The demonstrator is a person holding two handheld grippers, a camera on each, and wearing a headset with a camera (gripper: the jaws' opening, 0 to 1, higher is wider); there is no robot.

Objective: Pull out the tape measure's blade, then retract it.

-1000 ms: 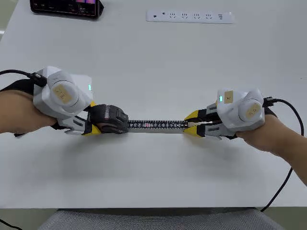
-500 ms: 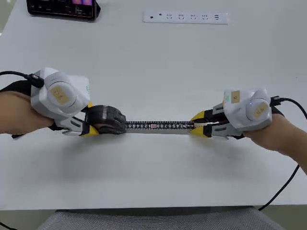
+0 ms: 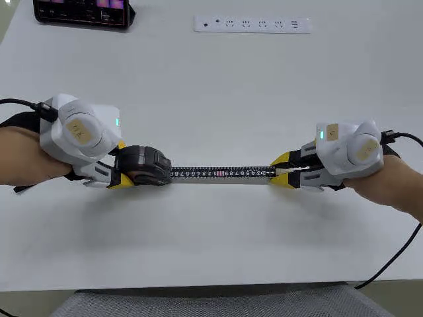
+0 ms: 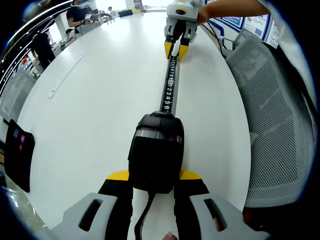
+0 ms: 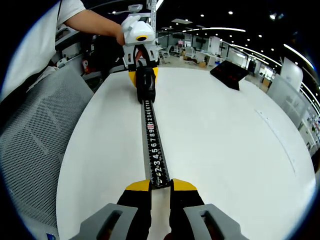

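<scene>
Tape measure case sits on the white table at the person's left, clamped across its sides by the left gripper, jaws narrow on the body. The blade runs out of the case straight to the person's right, low over the tabletop, and its free end goes in between the jaws of the right gripper, which are closed nearly together on it (the hook itself is hidden between the yellow tips, so I can't tell how it seats). Key relation: the blade's long axis is the line joining the two grippers, roughly parallel to the near table edge, with the case at the left end and the tip at the right. Left is the anchor; right is the only one on the moving end. My read: the pull-out is part done, and any further draw or the retract should track that same line, otherwise the blade may twist or slip out of the pinch. The head view gives the overall span and both hands. The right gripper view shows the printed scale, low numbers at the jaws and climbing toward the case. The left gripper view shows the case centred between its jaws, and the blade exiting the far face.
</scene>
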